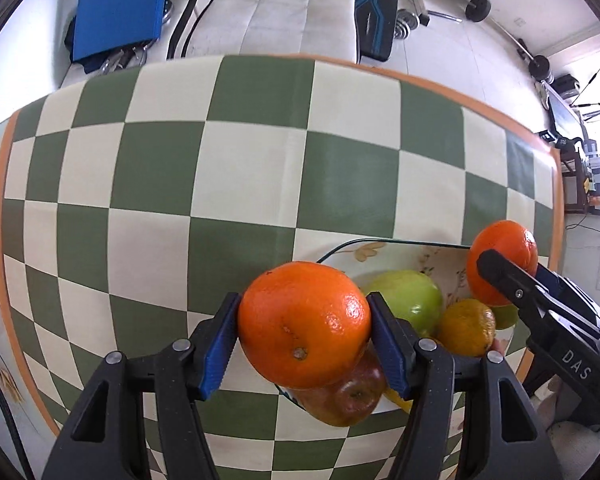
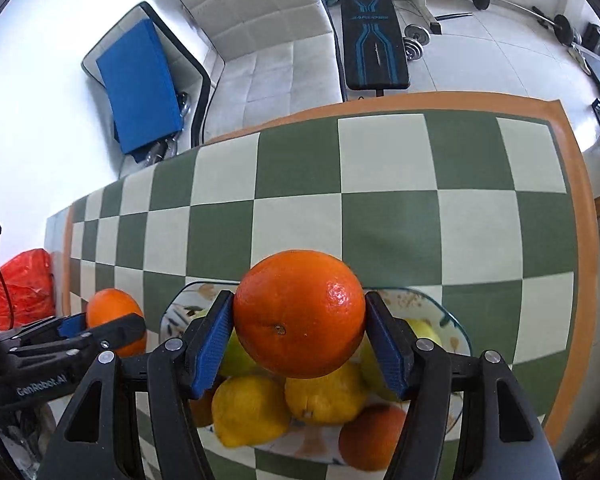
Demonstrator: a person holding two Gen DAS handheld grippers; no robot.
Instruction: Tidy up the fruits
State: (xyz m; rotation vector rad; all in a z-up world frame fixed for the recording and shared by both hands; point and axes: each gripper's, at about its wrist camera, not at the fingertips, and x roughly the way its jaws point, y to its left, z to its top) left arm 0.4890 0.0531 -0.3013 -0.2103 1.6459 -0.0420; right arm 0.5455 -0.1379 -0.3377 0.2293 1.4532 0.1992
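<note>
My left gripper (image 1: 304,322) is shut on an orange (image 1: 304,322) and holds it above the left rim of a patterned fruit plate (image 1: 364,250). My right gripper (image 2: 300,316) is shut on another orange (image 2: 300,314) above the same plate (image 2: 454,322). In the plate lie a green apple (image 1: 410,300), a red apple (image 1: 350,398), a small orange (image 1: 466,326), lemons (image 2: 250,410) and another orange (image 2: 372,436). Each gripper shows in the other view: the right one (image 1: 500,262) at the right, the left one (image 2: 114,322) at the left.
The table wears a green and cream checked cloth (image 1: 236,184) with an orange border. A red plastic bag (image 2: 26,286) lies at the table's left end. Beyond the far edge stand a white sofa (image 2: 260,24), a blue pad (image 2: 140,84) and a weight bench (image 2: 372,40).
</note>
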